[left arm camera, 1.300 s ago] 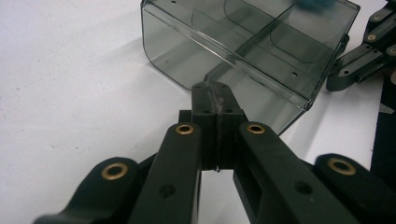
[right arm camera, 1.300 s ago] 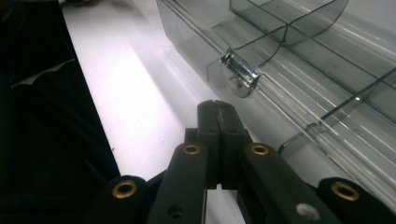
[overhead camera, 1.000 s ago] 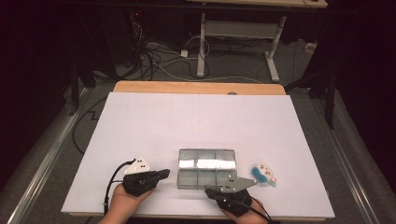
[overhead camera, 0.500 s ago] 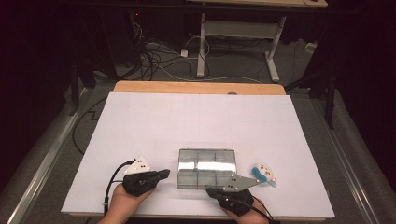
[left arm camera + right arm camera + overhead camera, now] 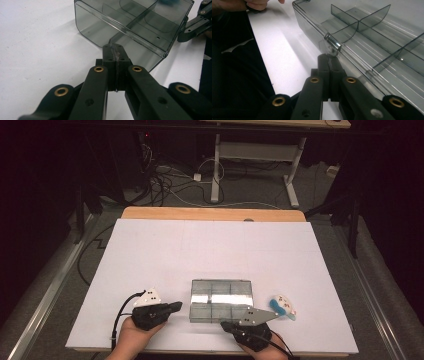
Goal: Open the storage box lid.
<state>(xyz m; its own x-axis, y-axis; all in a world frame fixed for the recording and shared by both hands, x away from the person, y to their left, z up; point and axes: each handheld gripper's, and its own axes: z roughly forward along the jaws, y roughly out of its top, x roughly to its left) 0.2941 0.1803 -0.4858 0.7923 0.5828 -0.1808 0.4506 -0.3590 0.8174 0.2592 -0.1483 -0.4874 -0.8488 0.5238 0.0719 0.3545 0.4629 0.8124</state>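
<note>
Grippers sit at the near edge of the desk (image 5: 150, 250), one on each side of a clear box (image 5: 221, 300). Left gripper (image 5: 176, 307) is clenched on nothing, its jaws pressed flat together, the tips just beside the box's left end wall. Right gripper (image 5: 226, 325) is likewise clenched and empty, its tips at the small latch (image 5: 333, 47) on the box's near wall; whether they touch it I cannot tell. Dividers split the box into compartments. A small blue and white item (image 5: 283, 306) lies just beside the box, toward the right edge.
</note>
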